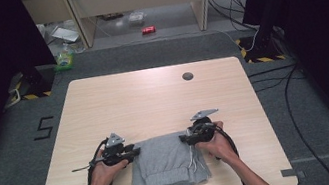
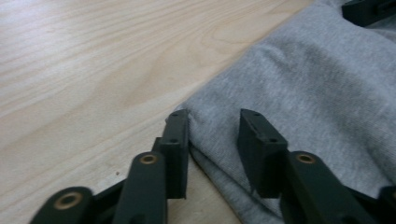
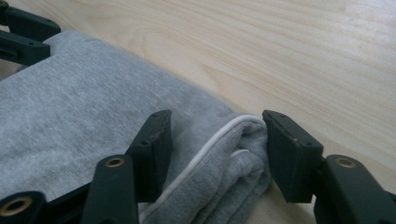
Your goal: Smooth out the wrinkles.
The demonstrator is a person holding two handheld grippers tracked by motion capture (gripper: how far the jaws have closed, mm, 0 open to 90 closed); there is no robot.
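A folded grey garment point(image 1: 166, 163) with a white drawstring lies near the table's front edge. My left gripper point(image 1: 133, 152) rests at its far left corner; in the left gripper view point(image 2: 212, 133) the jaws stand open astride the folded cloth edge point(image 2: 299, 88). My right gripper point(image 1: 186, 137) sits at the far right corner; in the right gripper view point(image 3: 217, 135) its open jaws flank a bunched fold point(image 3: 233, 154) with white cord on it. The left gripper's jaws point(image 3: 23, 35) also appear at the top left of that view.
The light wooden table point(image 1: 153, 99) has a round grey cable cap point(image 1: 187, 76) near its far edge. On the floor beyond lie a red can point(image 1: 148, 29), a green bottle point(image 1: 64, 58) and cables point(image 1: 272, 79).
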